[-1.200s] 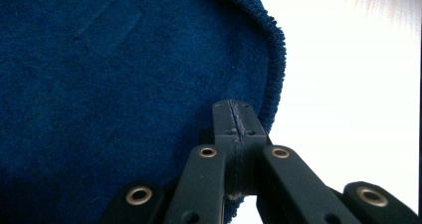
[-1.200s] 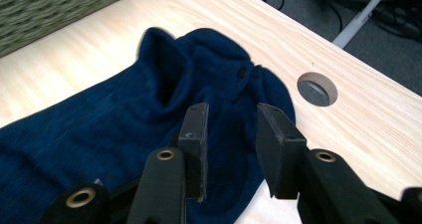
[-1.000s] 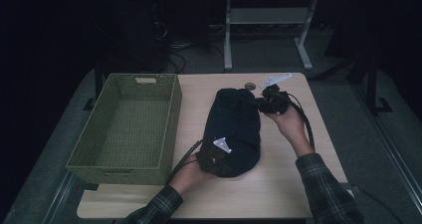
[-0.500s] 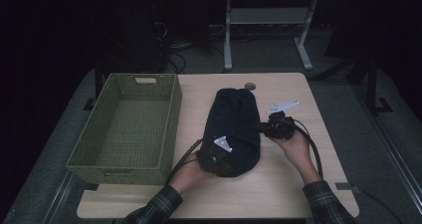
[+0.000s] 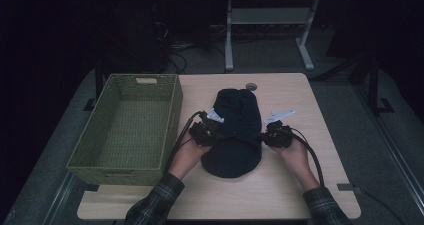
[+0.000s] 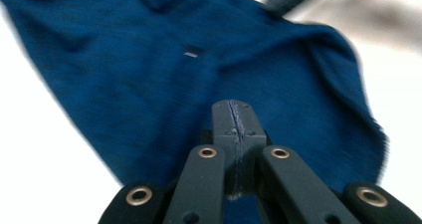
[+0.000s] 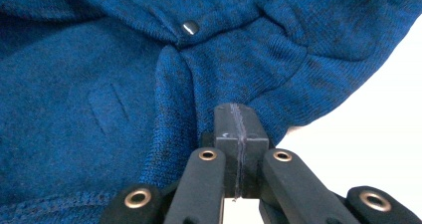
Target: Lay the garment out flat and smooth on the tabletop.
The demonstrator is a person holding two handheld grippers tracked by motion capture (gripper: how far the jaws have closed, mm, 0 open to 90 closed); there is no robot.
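Observation:
A dark blue knit garment (image 5: pixel 234 135) lies bunched on the wooden table (image 5: pixel 300 95), its narrow end pointing away. My left gripper (image 5: pixel 215 135) sits at its left edge and my right gripper (image 5: pixel 263 136) at its right edge. Both have just been closing. In the left gripper view the jaws (image 6: pixel 234 119) are pressed together over the stretched knit (image 6: pixel 149 74), with blue fibres in the seam between them. In the right gripper view the jaws (image 7: pixel 238 124) are shut on a ridge of cloth (image 7: pixel 74 84) running from a dark button (image 7: pixel 189 28).
A green woven basket (image 5: pixel 172 115) stands on the left of the table, close to my left hand. A small round disc (image 5: pixel 251 86) is set in the tabletop beyond the garment. Cables trail from both grippers toward the front edge. A white frame (image 5: pixel 270 20) stands on the floor behind.
My left gripper moved from the garment's near-left corner up to its left edge. My right gripper came down from the far right to the right edge. The garment's far end looks narrower.

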